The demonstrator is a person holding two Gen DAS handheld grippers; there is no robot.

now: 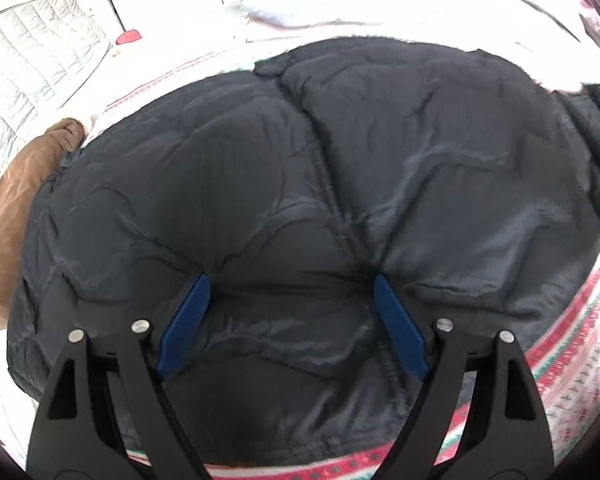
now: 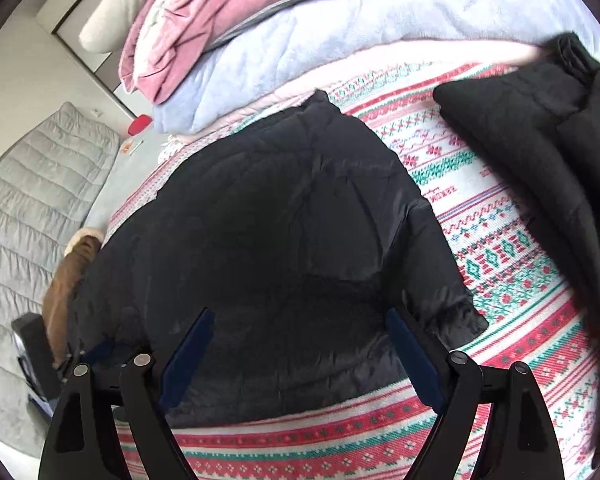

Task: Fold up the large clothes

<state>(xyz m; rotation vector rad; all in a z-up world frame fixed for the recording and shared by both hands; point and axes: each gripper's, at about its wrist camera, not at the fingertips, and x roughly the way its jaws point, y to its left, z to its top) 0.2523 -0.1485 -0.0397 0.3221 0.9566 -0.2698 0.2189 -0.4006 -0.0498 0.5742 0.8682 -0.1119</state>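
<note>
Dark navy quilted puffer jacket [image 1: 300, 208] lies spread flat on a red, green and white patterned knit bedspread [image 2: 500, 248]. Left gripper [image 1: 290, 292] hangs over it, blue-padded fingers [image 1: 184, 324] spread wide, holding nothing; right gripper [image 2: 300, 328] does likewise. Brown fleece garment [image 1: 4, 240] rests beside the jacket's edge.

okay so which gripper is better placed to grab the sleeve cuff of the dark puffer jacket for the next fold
Probably right. The right gripper hangs open with the sleeve cuff just beside its finger. The left gripper, also open, sits over the middle of the dark puffer jacket, away from that cuff.
</note>
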